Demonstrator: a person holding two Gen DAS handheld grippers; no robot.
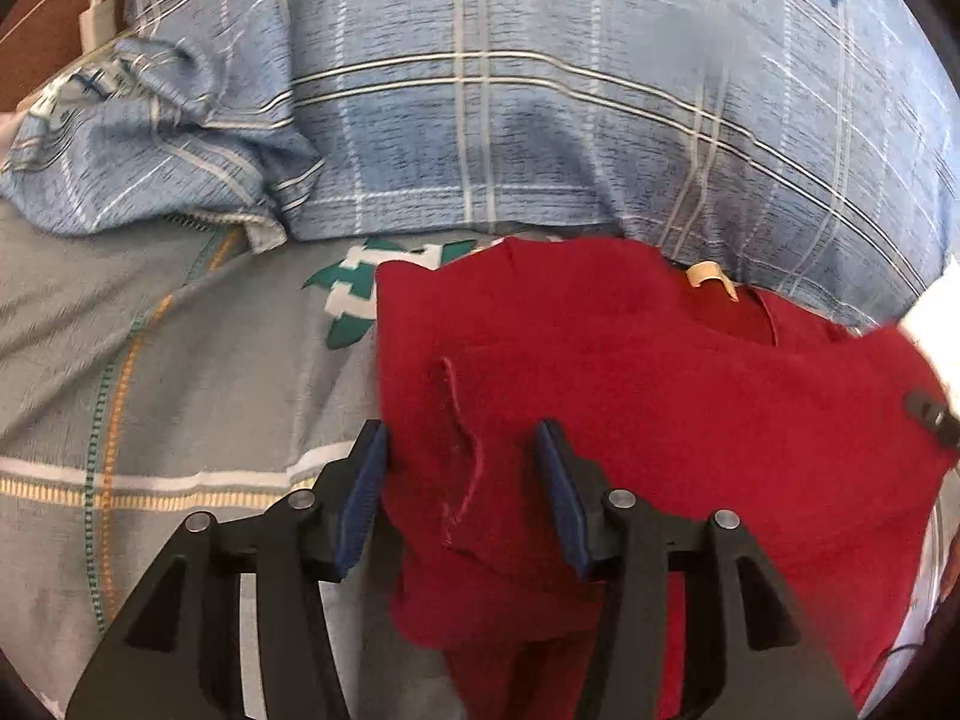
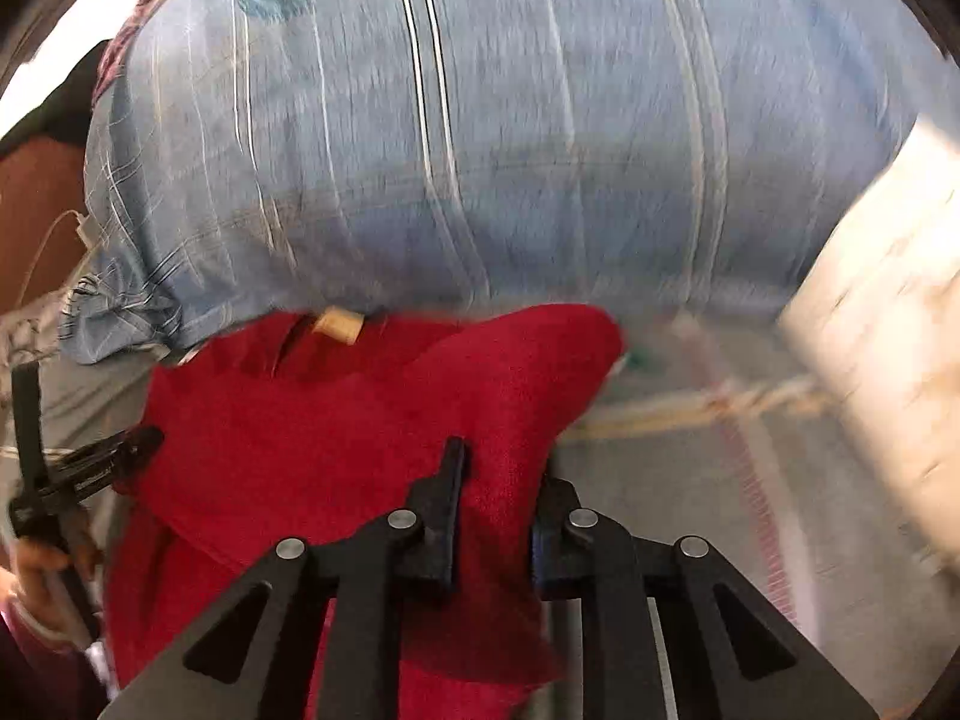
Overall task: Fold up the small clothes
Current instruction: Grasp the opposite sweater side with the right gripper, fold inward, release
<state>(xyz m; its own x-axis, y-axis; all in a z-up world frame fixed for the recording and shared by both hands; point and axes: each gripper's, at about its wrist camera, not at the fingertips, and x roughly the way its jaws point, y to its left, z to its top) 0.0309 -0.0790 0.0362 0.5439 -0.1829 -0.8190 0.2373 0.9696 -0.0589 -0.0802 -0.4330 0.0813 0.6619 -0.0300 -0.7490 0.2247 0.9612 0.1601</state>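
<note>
A small red garment (image 1: 660,420) lies on a grey patterned bedsheet (image 1: 180,390), its beige neck label (image 1: 708,273) at the far edge near the pillow. My left gripper (image 1: 461,429) stands open over the garment's left edge; a folded seam lies between its blue pads, which do not press on it. In the right wrist view my right gripper (image 2: 503,468) is shut on the right part of the red garment (image 2: 300,420), and the cloth rises into a peak ahead of the fingers. The left gripper (image 2: 78,468) shows at that view's left edge, held by a hand (image 2: 36,558).
A big blue plaid pillow (image 1: 540,120) fills the far side, right behind the garment. A white charger with a cable (image 1: 99,18) lies at the far left on a brown surface. A white bundle of cloth (image 2: 888,300) sits at the right. Grey sheet (image 2: 690,510) shows right of the garment.
</note>
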